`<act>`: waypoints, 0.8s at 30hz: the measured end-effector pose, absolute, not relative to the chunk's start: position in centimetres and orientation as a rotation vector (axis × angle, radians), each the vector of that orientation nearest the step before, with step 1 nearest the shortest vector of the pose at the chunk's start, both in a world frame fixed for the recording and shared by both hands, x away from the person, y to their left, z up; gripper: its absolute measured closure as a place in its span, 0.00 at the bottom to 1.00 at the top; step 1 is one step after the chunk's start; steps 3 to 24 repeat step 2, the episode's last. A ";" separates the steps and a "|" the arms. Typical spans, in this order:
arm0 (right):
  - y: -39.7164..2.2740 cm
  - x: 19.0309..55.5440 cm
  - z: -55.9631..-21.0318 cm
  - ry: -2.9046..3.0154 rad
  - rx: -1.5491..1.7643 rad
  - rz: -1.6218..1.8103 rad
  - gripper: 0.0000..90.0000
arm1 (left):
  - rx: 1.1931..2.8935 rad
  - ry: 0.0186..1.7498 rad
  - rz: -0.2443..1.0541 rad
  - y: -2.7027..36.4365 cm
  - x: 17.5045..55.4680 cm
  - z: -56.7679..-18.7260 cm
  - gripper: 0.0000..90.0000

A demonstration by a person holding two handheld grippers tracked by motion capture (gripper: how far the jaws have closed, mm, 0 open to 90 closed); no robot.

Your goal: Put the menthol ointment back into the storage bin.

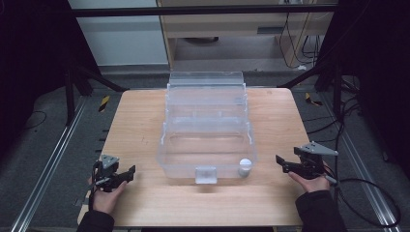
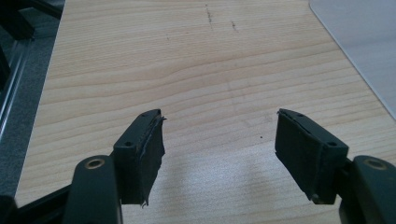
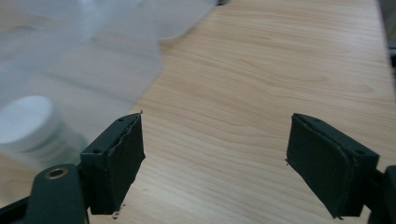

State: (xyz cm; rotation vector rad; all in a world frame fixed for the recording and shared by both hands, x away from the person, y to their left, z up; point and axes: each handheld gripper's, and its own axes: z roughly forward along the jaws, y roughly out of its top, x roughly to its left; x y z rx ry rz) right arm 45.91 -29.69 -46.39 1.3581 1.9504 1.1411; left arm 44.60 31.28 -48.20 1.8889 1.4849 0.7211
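Resting at the desk's near corners, both claws sit with jaws apart and nothing between them. Left claw (image 1: 129, 172) lies at about 8 o'clock from the clear plastic bin (image 1: 207, 126), well apart from it; right claw (image 1: 280, 161) lies at about 4 o'clock, near the bin's near right corner. Each is held by a hand: left hand (image 1: 104, 193), right hand (image 1: 309, 181).

Inside the bin, at its near right corner, stands a small white-capped jar (image 1: 245, 167); the right gripper view shows it blurred behind the translucent wall (image 3: 28, 123), at 10 o'clock from the jaws. That wall stands between right claw and jar. A clear latch tab (image 1: 206, 174) sits at the bin's near-wall centre.

Desk (image 1: 140, 125): pale wood, visible grain, a few faint scuff marks (image 2: 208, 14) in the left gripper view. Bin: tiered, rounded corners, translucent. Claw pads (image 2: 149, 154): black, rectangular, frayed edges.
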 end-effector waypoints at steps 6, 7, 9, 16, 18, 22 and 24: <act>-30.3 45.9 -46.8 1.906 1.415 1.142 0.20 | 1.891 1.486 0.720 31.3 44.6 -48.3 0.35; -30.3 45.9 -46.8 1.906 1.415 1.142 0.20 | 1.891 1.486 0.720 31.3 44.6 -48.3 0.35; -30.3 45.9 -46.8 1.906 1.415 1.142 0.20 | 1.891 1.486 0.720 31.3 44.6 -48.3 0.35; -30.3 45.9 -46.8 1.906 1.415 1.142 0.20 | 1.891 1.486 0.720 31.3 44.6 -48.3 0.35; -30.3 45.9 -46.8 1.906 1.415 1.142 0.20 | 1.891 1.486 0.720 31.3 44.6 -48.3 0.35; -30.3 45.9 -46.8 1.906 1.415 1.142 0.20 | 1.891 1.486 0.720 31.3 44.6 -48.3 0.35; -30.3 45.9 -46.8 1.906 1.415 1.142 0.20 | 1.891 1.486 0.720 31.3 44.6 -48.3 0.35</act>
